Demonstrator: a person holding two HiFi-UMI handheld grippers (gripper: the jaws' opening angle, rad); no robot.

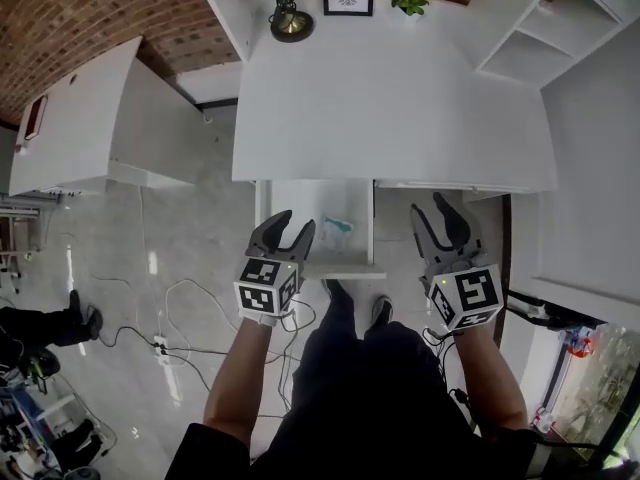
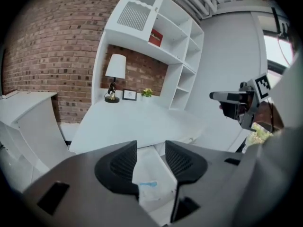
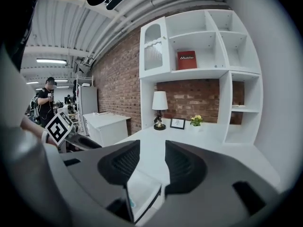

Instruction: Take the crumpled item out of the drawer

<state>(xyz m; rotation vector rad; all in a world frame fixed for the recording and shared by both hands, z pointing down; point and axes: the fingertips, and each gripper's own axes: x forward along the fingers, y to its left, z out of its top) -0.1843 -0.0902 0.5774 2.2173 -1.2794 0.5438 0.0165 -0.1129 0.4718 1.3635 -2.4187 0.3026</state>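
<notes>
Drawer [image 1: 340, 271]: one, white, boxy, stood pulled open under the smooth white tabletop [image 1: 390, 108].
Crumpled item [image 1: 336, 233]: one pale, wrinkled wad with a teal mark, lying inside the drawer.
Left hand-held gripper [image 1: 295, 223]: jaws spread, empty, at the drawer's left edge.
Right hand-held gripper [image 1: 431, 208]: jaws spread, empty, right of the drawer.

Left gripper [image 1: 296, 222] and right gripper [image 1: 431, 205]: dark grey curved jaws with ribbed inner pads. Each bears a white cube [image 1: 267, 286] with black square markers. Person wears dark trousers [image 1: 350, 368], dark shoes [image 1: 380, 311] and short dark sleeves [image 1: 215, 453].
</notes>
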